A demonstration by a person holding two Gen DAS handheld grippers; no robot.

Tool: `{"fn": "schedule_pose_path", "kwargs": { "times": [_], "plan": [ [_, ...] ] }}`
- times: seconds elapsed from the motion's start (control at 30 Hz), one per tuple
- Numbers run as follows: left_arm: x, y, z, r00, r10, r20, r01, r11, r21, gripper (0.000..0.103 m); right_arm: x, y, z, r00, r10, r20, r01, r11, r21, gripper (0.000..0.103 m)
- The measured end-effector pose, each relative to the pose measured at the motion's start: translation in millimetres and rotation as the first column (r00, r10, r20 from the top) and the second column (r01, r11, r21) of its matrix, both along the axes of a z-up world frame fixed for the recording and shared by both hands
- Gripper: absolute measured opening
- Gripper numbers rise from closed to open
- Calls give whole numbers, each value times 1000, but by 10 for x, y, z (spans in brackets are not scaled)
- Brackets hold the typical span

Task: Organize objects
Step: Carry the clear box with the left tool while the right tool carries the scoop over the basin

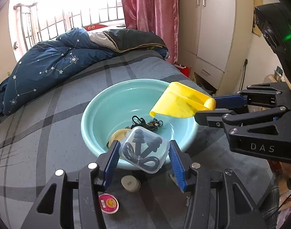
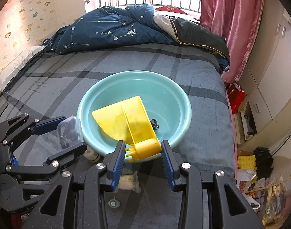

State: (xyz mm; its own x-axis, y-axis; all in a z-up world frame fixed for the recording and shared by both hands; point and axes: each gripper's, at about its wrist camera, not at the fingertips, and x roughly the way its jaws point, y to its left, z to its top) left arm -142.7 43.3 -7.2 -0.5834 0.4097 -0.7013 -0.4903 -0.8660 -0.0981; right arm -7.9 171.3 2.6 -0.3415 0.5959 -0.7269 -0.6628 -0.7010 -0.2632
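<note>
Left wrist view: the left claw (image 1: 143, 160) is seen at the lower centre of the frame, its blue-padded fingers (image 1: 112, 160) set fairly wide. A clear earplug case (image 1: 144, 148) sits between them, over the near rim of the teal basin (image 1: 99, 114). Contact on the left pad appears likely; on the right pad a small gap is seen, so a firm grip cannot be confirmed. Dark corded earplugs are visible inside the case.

The basin rests on the grey plaid bed (image 1: 50, 126). Inside it, at frame centre, a black clip cluster (image 1: 145, 123) and a yellowish round item (image 1: 119, 135) are noted. At the right of the frame the right claw (image 1: 204, 108) is closed on the handle of a yellow scoop (image 1: 175, 103), which is held above the right part of the basin.

Below the left claw, on the bed, a pink round tin (image 1: 108, 203) and a pale round cap (image 1: 130, 183) are recorded.

Right wrist view: the right claw (image 2: 143, 150) is seen at lower centre, clamped on the scoop (image 2: 124, 122) handle; the scoop blade extends over the basin (image 2: 183, 103) interior. The left claw (image 2: 73, 133) with the case (image 2: 69, 131) is seen at the lower left, just outside the basin rim. A folded blue star-pattern duvet (image 2: 116, 32) lies at the top of the frame, well apart from the basin.
</note>
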Motion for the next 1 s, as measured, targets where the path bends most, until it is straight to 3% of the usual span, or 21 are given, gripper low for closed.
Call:
{"fn": "schedule_pose_path", "kwargs": {
  "times": [0.6, 1.0],
  "plan": [
    [-610, 105, -128, 1000, -18, 22, 18, 1000, -4, 56, -318, 477, -129, 1000, -20, 10, 20, 999, -38, 41],
    [-936, 208, -457, 997, -21, 77, 22, 1000, -14, 56, -501, 851, -360, 998, -39, 38, 42, 996, -79, 41]
  ]
}}
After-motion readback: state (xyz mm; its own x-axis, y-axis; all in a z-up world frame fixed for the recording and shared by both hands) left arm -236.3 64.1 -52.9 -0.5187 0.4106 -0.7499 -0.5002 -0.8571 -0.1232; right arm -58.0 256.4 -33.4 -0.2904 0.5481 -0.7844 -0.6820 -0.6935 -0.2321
